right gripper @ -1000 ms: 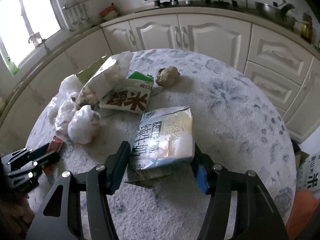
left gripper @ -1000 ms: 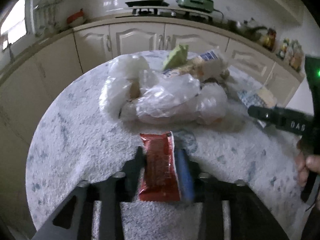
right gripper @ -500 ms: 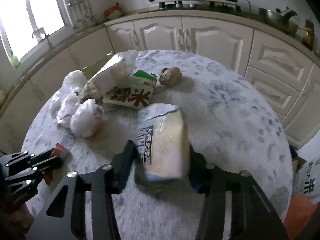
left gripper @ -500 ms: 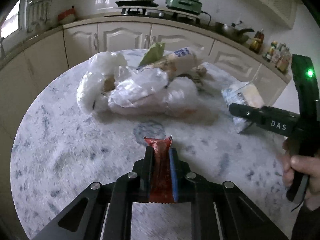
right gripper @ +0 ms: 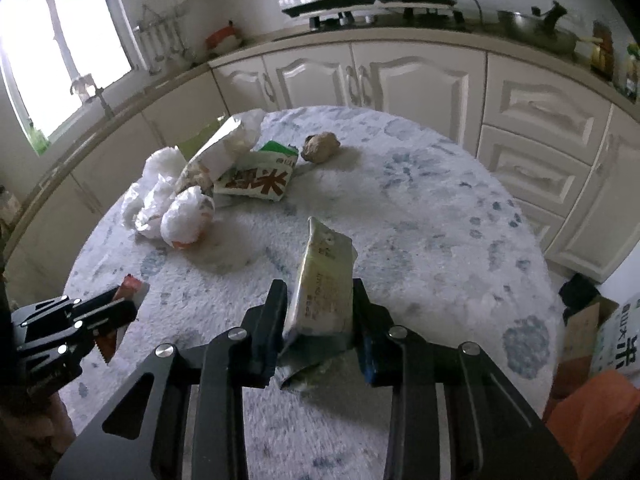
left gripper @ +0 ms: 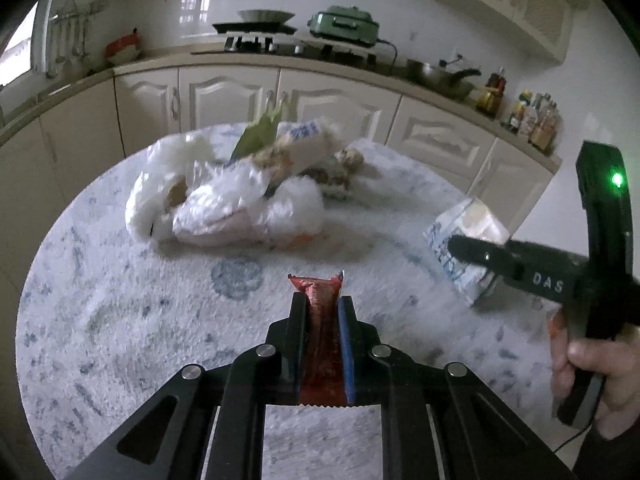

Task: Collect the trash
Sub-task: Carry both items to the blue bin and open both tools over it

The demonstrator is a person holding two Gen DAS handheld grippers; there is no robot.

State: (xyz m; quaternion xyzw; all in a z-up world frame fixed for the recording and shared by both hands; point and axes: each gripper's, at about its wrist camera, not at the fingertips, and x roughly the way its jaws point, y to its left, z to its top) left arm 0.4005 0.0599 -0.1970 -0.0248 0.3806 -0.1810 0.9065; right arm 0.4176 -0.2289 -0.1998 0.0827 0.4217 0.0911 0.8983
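Observation:
My left gripper (left gripper: 322, 303) is shut on a red snack wrapper (left gripper: 316, 285), held a little above the round table (left gripper: 120, 320); it also shows in the right wrist view as the left gripper (right gripper: 122, 306) with the red wrapper (right gripper: 130, 286). My right gripper (right gripper: 318, 286) has its jaws closing on a pale yellow food packet (right gripper: 324, 268), which stands on edge between the pads, lifted off the cloth. The left wrist view shows that packet (left gripper: 464, 232) at the right. A heap of white plastic bags (left gripper: 240, 208) and cartons lies at the table's far side.
A green and white carton (right gripper: 256, 178) and a brown lump (right gripper: 320, 146) lie beyond the bags (right gripper: 180, 212). Cream cabinets (right gripper: 400, 76) and a counter with a stove ring the table. A box and an orange thing (right gripper: 580, 420) sit on the floor at right. A hand (left gripper: 596, 364) grips the right handle.
Both grippers went from open around their items to closed on them and rose. The red wrapper is now pinched and lifted. The yellow packet tipped from flat onto its edge.

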